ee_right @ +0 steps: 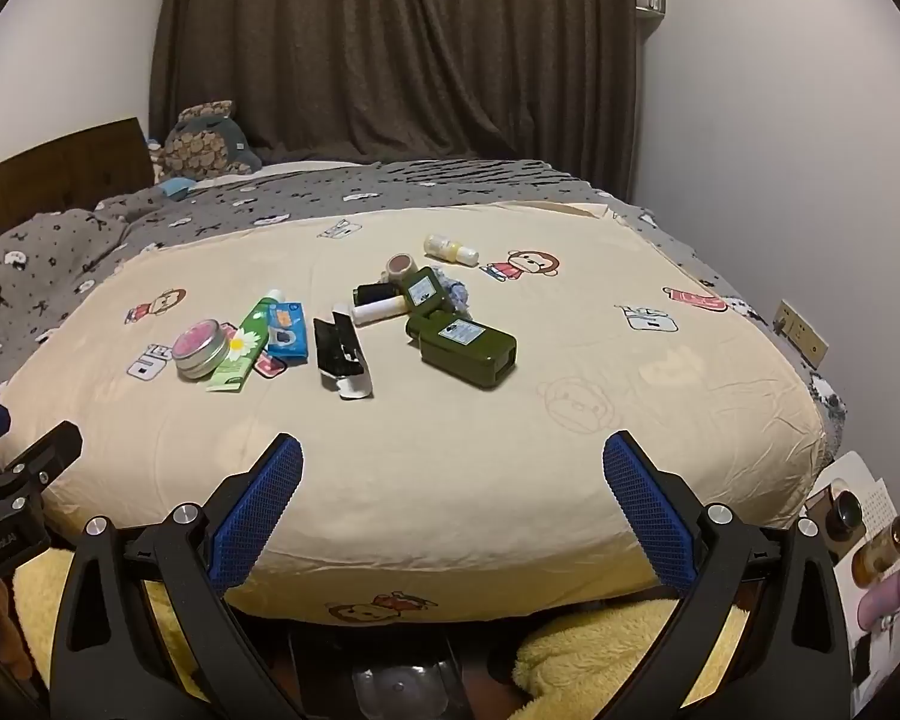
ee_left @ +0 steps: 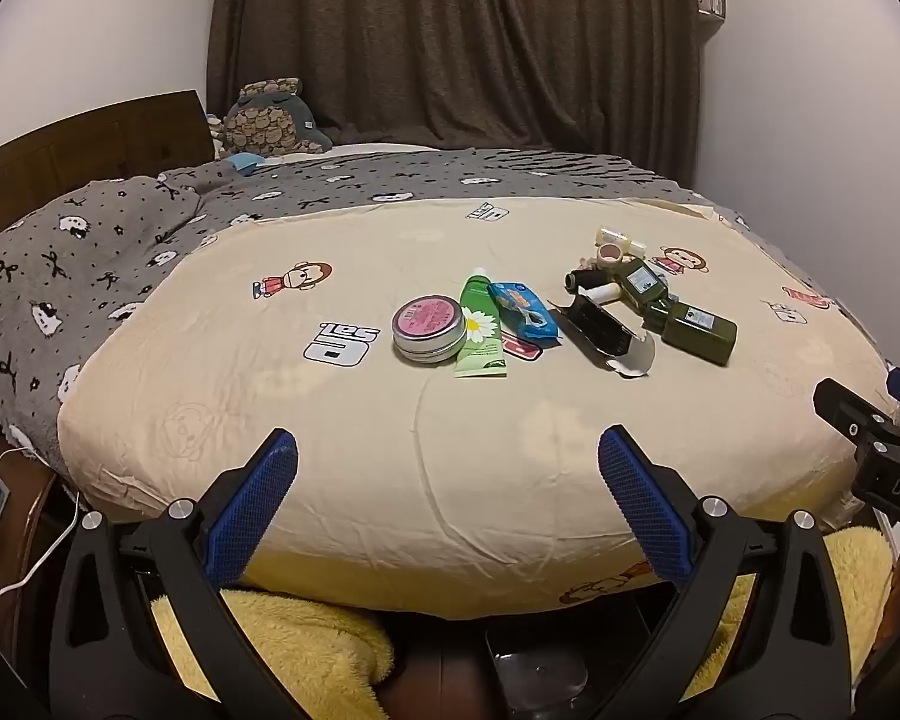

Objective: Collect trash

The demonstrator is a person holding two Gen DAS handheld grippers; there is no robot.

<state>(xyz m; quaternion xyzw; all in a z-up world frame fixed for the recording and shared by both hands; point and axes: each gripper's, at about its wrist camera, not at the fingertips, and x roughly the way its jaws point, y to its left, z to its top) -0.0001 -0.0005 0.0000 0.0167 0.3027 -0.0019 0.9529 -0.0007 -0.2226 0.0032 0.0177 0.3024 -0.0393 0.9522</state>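
On the bed: round tin, green tube, blue packet, green bottles.
Left claw: spread wide, empty.
Right claw: spread wide, empty.

- Our left gripper has black angular plastic arms with round silver screws.
- Its fingers carry blue, grid-textured pads.
- Our right gripper matches, with blue pads and white lettering on its black body.
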